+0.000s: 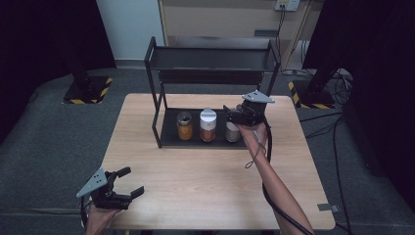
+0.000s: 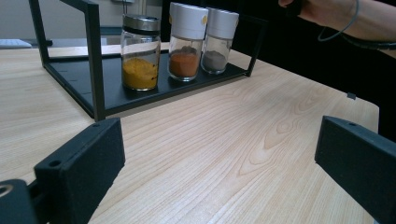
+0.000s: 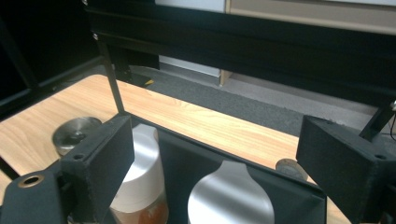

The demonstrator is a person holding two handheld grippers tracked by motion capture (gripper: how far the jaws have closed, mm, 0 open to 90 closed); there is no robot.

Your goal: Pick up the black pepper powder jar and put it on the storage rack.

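Your right gripper (image 1: 234,113), jaws spread, hung just above the upright grey-filled jar (image 1: 232,131), at your 1 o'clock; your left gripper (image 1: 128,182) sat spread, well apart.

No text, label, brand or number can be read on the jars (image 2: 187,39), the rack (image 1: 210,58) or anything around it

Three jars (image 1: 207,125) on rack shelf (image 1: 170,132)

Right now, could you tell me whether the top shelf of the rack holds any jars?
No, the top shelf is bare; all three jars stand on the bottom one.
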